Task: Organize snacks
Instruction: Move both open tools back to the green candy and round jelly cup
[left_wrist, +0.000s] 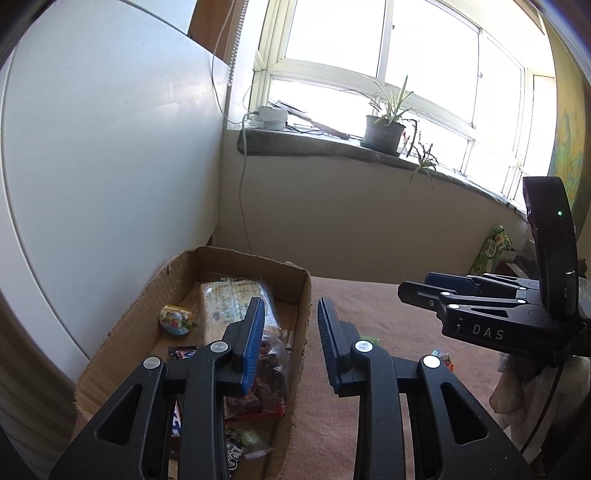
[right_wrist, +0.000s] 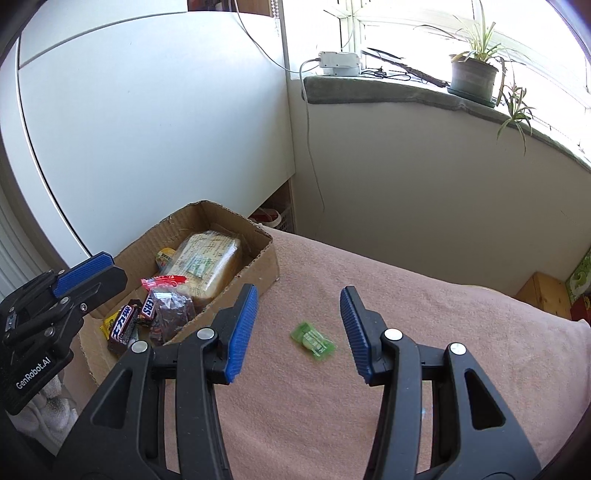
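Note:
An open cardboard box (right_wrist: 264, 254) stands at the left end of a pink cloth (right_wrist: 406, 332). It holds a large tan packet (right_wrist: 207, 266), chocolate bars (right_wrist: 125, 328), a dark snack bag (right_wrist: 171, 310) and a round yellow sweet (left_wrist: 177, 319). A small green wrapped candy (right_wrist: 313, 341) lies alone on the cloth. My right gripper (right_wrist: 298, 290) hangs open above it, the candy just ahead of the gap and untouched. Over the box's right wall (left_wrist: 303, 295), my left gripper (left_wrist: 290, 301) is open with nothing between its fingers. Each gripper shows in the other's view: right gripper (left_wrist: 415, 282), left gripper (right_wrist: 107, 273).
A white cabinet (right_wrist: 147, 110) rises behind the box. A window sill (right_wrist: 406, 92) carries a potted plant (right_wrist: 472, 77) and a white adapter (right_wrist: 340, 62) with cables hanging down. A wooden crate (right_wrist: 543, 295) and green packaging (left_wrist: 493, 251) sit at the far right.

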